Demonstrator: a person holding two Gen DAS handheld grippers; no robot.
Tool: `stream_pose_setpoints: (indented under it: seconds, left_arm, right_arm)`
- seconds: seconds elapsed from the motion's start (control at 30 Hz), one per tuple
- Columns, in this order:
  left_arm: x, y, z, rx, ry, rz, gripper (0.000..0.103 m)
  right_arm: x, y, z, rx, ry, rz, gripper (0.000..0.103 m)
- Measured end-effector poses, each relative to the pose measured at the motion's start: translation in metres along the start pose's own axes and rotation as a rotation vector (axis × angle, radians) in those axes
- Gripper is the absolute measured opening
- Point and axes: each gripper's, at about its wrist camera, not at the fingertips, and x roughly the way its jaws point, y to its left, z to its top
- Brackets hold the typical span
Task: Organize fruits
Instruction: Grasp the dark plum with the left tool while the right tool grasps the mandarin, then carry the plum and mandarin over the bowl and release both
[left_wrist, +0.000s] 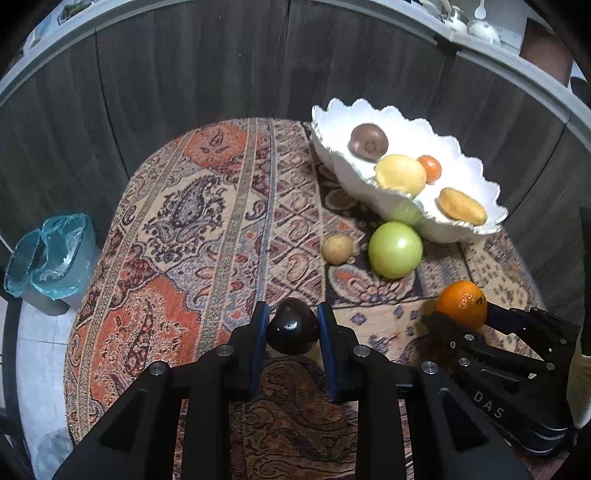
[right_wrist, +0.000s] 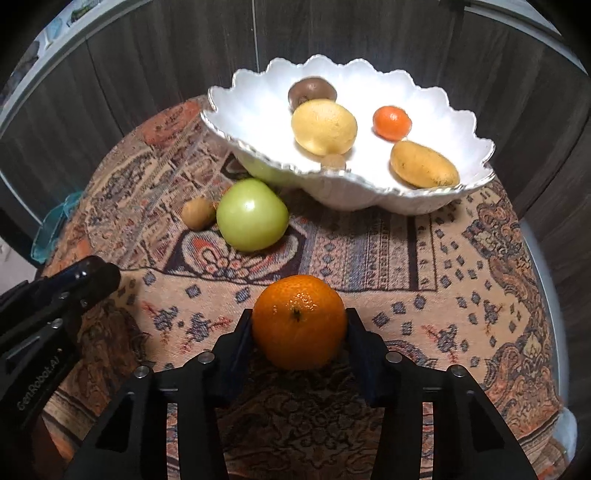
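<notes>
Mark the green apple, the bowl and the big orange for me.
green apple (right_wrist: 252, 216), right wrist view, middle of its skin
bowl (right_wrist: 417, 94), right wrist view, bare inner wall
big orange (right_wrist: 298, 321), right wrist view, centre near stem

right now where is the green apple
The green apple sits on the patterned tablecloth, left of centre in the right wrist view, just in front of the white scalloped bowl, with a small tan fruit at its left.

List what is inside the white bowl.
Inside the white bowl: a brown kiwi, a large lemon, a small orange, a yellow mango and a small tan fruit. Anything beneath them is hidden.
</notes>
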Motion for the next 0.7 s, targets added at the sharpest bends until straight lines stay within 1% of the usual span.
stream_pose_setpoints:
  seconds: [0.13,0.37,0.57,0.7]
  left_arm:
    - [-0.006,-0.008,0.006,0.000,-0.012,-0.016,0.027]
    - [-0.013,-0.029,0.017,0.025,-0.028,-0.051,0.027]
    - [-0.019,-0.048,0.037,0.058,-0.062,-0.055,0.027]
    - [-0.018,-0.061,0.057,0.076,-0.085,-0.068,0.027]
  right_arm:
    - [-0.017,-0.002,0.006,-0.009,-0.042,-0.003,0.048]
    - [-0.046,-0.019,0.021,0.004,-0.120,0.000,0.048]
    - [-0.059,-0.037,0.037,0.027,-0.170,-0.011,0.048]
    - [-0.062,-0.050,0.047,0.043,-0.188,-0.010,0.048]
